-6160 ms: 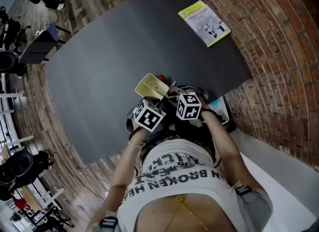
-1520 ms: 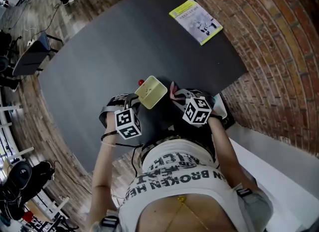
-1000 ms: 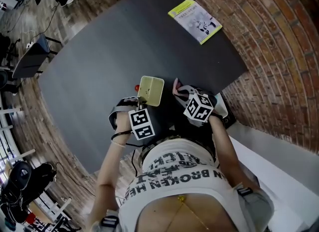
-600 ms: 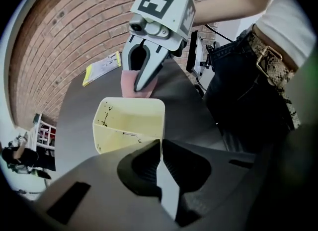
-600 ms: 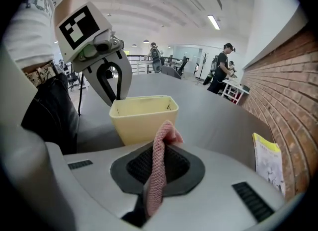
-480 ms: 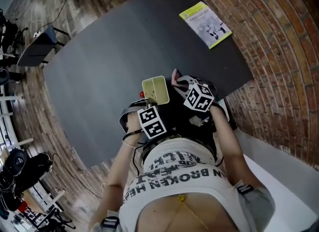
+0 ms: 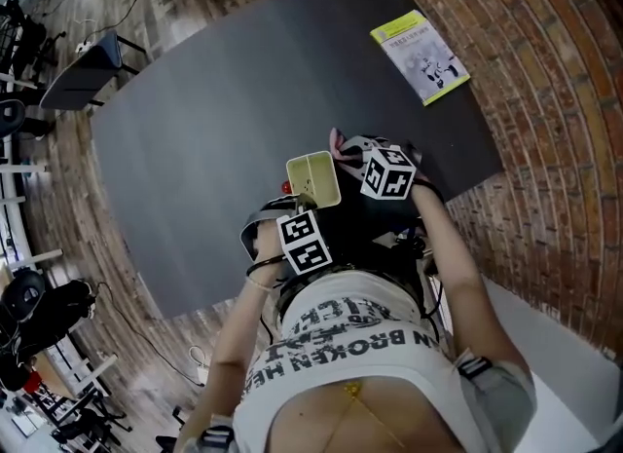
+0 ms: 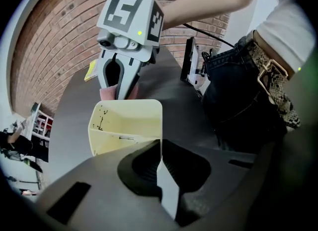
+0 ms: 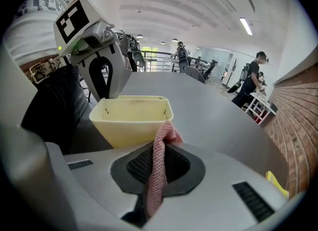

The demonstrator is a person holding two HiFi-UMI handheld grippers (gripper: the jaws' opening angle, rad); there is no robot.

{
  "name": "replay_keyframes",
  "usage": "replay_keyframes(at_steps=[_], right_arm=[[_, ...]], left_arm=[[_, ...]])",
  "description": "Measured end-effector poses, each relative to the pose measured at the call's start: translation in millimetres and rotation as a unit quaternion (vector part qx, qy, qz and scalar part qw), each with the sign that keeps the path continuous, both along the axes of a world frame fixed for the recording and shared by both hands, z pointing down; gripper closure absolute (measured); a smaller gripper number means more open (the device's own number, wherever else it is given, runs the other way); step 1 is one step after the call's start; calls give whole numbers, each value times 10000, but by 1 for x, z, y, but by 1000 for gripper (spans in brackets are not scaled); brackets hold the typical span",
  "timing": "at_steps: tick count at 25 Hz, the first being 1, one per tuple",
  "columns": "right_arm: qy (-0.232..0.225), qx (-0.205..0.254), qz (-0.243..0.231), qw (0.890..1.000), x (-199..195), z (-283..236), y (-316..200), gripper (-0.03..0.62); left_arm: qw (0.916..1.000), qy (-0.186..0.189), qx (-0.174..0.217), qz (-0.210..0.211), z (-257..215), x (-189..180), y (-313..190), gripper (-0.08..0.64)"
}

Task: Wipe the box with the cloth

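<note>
Right gripper view: right claw (image 9: 156, 148) pinches the pink knitted cloth (image 9: 158, 168) beside the pale yellow plastic box (image 9: 130, 119) — left claw (image 8: 160, 150) is closing on its wall, over the tabletop (image 7: 214, 100). Wiping step, probably — next, press cloth onto rim.

Smooth plastic box (image 9: 131, 118), coarse-knit pink cloth (image 9: 158, 175), matt dark tabletop (image 7: 214, 100), rough brick wall (image 7: 565, 149)

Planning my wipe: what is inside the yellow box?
Inside the box, only dark specks on an inner wall show. The left gripper, jaws closing on the box's wall, covers the near part.
</note>
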State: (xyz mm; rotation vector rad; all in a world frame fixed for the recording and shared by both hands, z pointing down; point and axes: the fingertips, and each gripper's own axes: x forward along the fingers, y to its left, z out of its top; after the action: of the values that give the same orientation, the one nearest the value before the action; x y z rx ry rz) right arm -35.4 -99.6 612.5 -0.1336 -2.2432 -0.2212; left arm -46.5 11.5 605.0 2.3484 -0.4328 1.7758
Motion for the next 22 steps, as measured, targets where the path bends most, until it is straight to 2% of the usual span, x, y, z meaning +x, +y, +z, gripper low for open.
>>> replay_keyframes(at_steps=[9, 22], right_arm=[[299, 360, -443, 9979, -9, 9, -2, 575], [196, 68, -234, 9995, 2, 12, 36, 574]], left_arm=[[9998, 53, 5, 213, 2, -1, -1, 541], [9998, 99, 1, 198, 3, -1, -1, 541]])
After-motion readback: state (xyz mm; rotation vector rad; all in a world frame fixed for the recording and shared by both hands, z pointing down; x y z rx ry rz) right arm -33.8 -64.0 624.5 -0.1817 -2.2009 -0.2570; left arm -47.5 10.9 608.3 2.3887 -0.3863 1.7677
